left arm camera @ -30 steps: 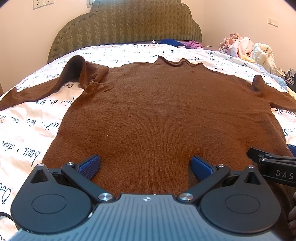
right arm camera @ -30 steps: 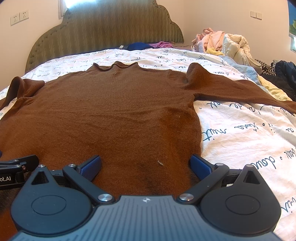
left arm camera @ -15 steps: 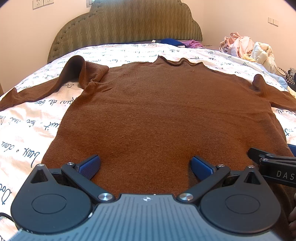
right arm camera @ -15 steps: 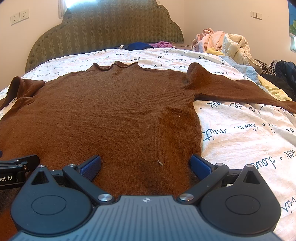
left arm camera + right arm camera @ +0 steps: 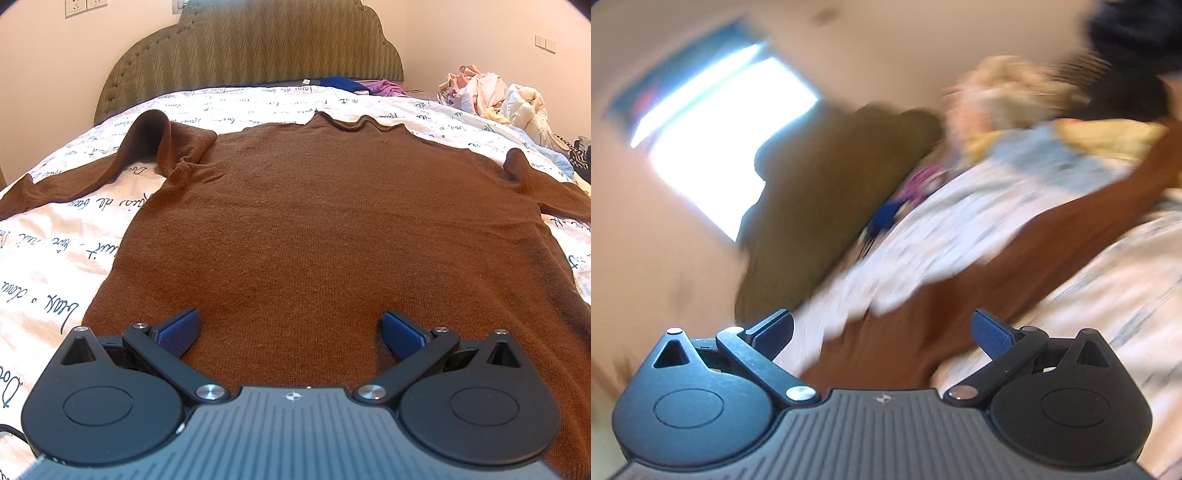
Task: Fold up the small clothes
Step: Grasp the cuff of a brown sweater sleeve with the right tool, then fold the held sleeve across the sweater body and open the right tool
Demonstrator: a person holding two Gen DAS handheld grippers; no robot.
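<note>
Left tool point(image 5: 291, 328) open over sweater point(image 5: 332, 229) | right tool point(image 5: 882, 328) open, blurred | clothes pile point(image 5: 495, 96) beside

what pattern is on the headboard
Olive green with a wavy zigzag pattern, on the headboard; clearest in the left wrist view.

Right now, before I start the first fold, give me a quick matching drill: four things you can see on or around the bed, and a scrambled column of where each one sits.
Things:
1. brown sweater
2. headboard
3. pile of pale clothes
4. left gripper

Places:
a. far right, beside the bed
b. spread flat on the printed bedsheet, sleeves out to both sides
c. open over the sweater's near hem
d. against the wall at the far end of the bed

Pairs: 1-b, 2-d, 3-a, 4-c
</note>
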